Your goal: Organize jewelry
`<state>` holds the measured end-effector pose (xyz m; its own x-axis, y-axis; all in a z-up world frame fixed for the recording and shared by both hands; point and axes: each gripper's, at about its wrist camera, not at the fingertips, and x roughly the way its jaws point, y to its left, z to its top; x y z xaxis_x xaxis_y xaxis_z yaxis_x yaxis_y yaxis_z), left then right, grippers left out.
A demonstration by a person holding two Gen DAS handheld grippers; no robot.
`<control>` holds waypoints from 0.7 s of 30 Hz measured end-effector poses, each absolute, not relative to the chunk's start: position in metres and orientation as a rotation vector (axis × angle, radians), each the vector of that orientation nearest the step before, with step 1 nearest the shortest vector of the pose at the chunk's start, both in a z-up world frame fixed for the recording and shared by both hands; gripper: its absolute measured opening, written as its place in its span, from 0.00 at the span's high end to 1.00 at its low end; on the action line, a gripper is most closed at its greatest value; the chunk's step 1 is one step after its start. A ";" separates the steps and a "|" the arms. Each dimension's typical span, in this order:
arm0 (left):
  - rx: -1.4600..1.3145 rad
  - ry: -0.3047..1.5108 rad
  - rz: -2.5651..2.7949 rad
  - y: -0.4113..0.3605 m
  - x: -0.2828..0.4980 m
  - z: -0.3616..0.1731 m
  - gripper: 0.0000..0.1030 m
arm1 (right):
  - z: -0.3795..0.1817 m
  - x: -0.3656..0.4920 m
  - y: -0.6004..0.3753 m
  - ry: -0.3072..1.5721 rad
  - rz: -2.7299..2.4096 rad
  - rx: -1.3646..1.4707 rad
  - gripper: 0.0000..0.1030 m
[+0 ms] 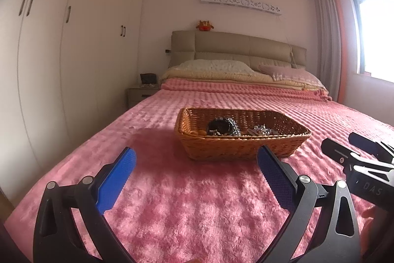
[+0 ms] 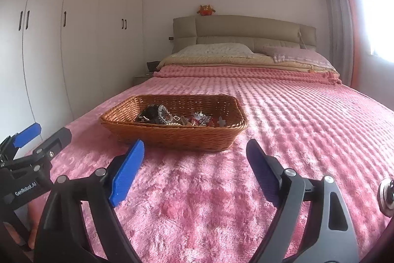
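A brown wicker basket (image 1: 242, 147) sits on the pink bedspread, also in the right wrist view (image 2: 172, 134). It holds a tangle of jewelry: a dark bracelet (image 1: 219, 127), silver chains (image 1: 262, 131), and in the right wrist view silver and red pieces (image 2: 177, 116). My left gripper (image 1: 197, 162) is open and empty, just short of the basket. My right gripper (image 2: 195, 152) is open and empty, just short of the basket's near right corner. Each gripper shows at the edge of the other's view.
The pink plush bedspread (image 1: 197, 208) fills the foreground. Pillows (image 1: 216, 67) and a beige headboard (image 1: 236, 46) lie at the far end. White wardrobes (image 1: 61, 53) line the left wall, with a bedside table (image 1: 140, 94) beside them. A window (image 1: 374, 36) is at the right.
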<state>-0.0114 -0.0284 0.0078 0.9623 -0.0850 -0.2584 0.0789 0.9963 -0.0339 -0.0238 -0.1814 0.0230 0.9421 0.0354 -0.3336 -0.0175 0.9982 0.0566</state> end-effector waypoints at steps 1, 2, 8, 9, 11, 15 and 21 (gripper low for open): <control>-0.023 0.263 -0.084 -0.028 -0.012 0.008 0.07 | 0.023 -0.024 -0.182 0.341 0.026 0.056 0.20; -0.023 0.264 -0.084 -0.029 -0.012 0.008 0.07 | 0.023 -0.023 -0.183 0.340 0.025 0.060 0.20; -0.035 0.280 -0.094 -0.029 -0.009 0.008 0.07 | 0.023 -0.023 -0.187 0.342 0.018 0.075 0.20; -0.037 0.282 -0.099 -0.029 -0.009 0.007 0.07 | 0.024 -0.022 -0.188 0.343 0.017 0.076 0.19; -0.034 0.285 -0.106 -0.031 -0.009 0.007 0.07 | 0.024 -0.022 -0.188 0.343 0.016 0.077 0.19; -0.025 0.286 -0.106 -0.033 -0.008 0.007 0.07 | 0.023 -0.021 -0.187 0.342 0.015 0.070 0.19; -0.028 0.287 -0.103 -0.033 -0.008 0.007 0.07 | 0.023 -0.021 -0.188 0.343 0.014 0.074 0.19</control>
<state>-0.0078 -0.0330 0.0072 0.9539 -0.1058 -0.2810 0.0979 0.9943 -0.0420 -0.0205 -0.1876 0.0228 0.9418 0.0260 -0.3352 -0.0009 0.9972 0.0750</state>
